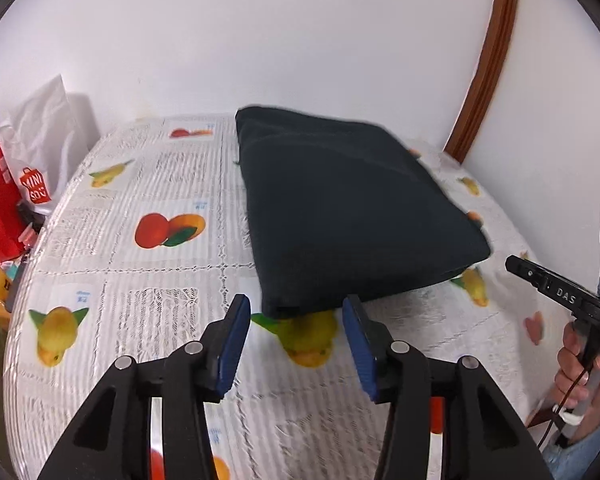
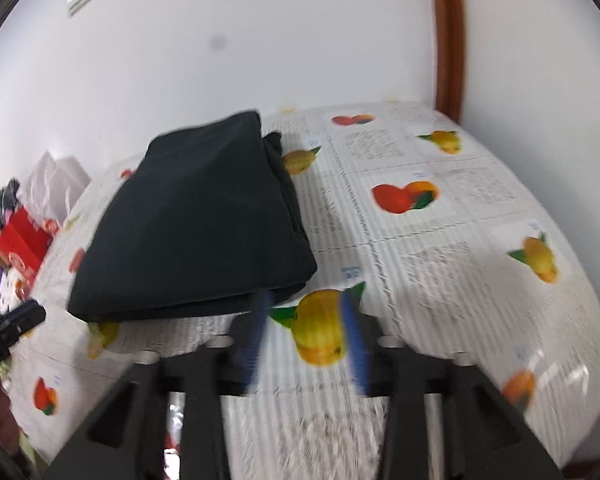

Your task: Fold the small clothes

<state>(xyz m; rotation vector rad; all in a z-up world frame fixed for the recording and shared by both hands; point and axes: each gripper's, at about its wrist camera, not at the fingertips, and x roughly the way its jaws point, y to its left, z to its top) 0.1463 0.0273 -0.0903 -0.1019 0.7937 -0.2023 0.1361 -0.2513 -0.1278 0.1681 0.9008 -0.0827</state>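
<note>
The dark cloth (image 1: 352, 216) lies folded on the bench (image 1: 148, 280). Left gripper (image 1: 296, 340) and right gripper (image 2: 306, 340) hover just short of it, fingers spread, empty. Folding looks finished; next likely setting it aside.

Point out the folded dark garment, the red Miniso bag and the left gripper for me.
folded dark garment (image 1: 352, 216), left wrist view, middle of its top layer.
red Miniso bag (image 1: 34, 189), left wrist view, on the printed logo.
left gripper (image 1: 296, 344), left wrist view, midway between its open blue-padded fingers.
</note>
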